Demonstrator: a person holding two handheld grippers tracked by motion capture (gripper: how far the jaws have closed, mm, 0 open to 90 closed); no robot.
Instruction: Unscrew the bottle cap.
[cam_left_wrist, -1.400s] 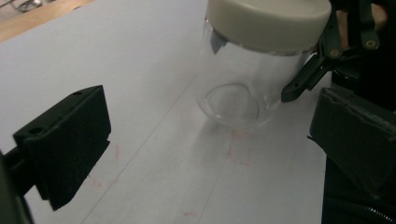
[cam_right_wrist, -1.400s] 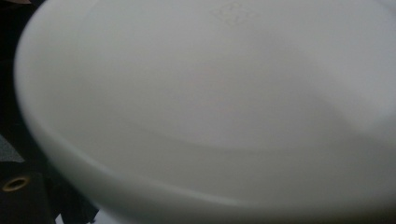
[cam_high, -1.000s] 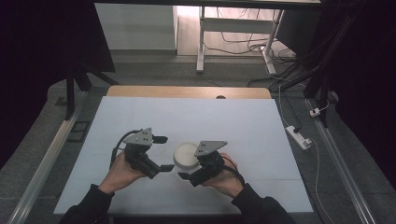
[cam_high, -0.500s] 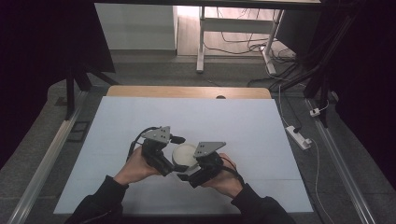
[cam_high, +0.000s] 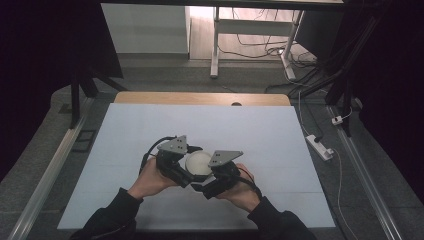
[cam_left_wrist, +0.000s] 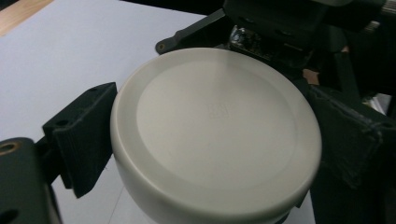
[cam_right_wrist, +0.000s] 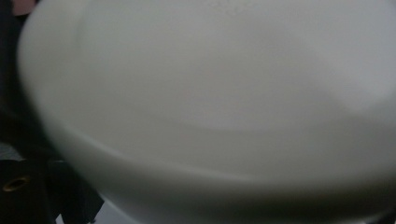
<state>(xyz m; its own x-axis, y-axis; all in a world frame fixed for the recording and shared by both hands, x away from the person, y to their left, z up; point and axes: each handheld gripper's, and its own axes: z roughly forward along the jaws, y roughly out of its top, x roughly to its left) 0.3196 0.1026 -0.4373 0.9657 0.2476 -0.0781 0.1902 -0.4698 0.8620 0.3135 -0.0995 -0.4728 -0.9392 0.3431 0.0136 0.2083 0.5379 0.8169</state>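
A white round container (cam_high: 198, 164) is held just above the white table sheet (cam_high: 260, 130), near its front edge. My left gripper (cam_high: 189, 169) comes at it from the left. In the left gripper view the flat lid (cam_left_wrist: 215, 135) sits between two black fingers (cam_left_wrist: 84, 135) that press on its rim from both sides. My right gripper (cam_high: 206, 176) holds the container from the right and below, and its black frame (cam_left_wrist: 280, 28) stands just behind the lid. The right gripper view is a close blur of the white body (cam_right_wrist: 210, 93).
A strip of wooden tabletop (cam_high: 200, 98) shows at the far edge of the sheet. On the floor to the right lies a white power strip (cam_high: 318, 146). A white frame leg (cam_high: 215, 45) and cables stand behind the table. Metal rails run along both sides.
My left gripper has moved right from an open spot on the sheet and now has its fingers on the container. The right gripper has kept the container in the same place.
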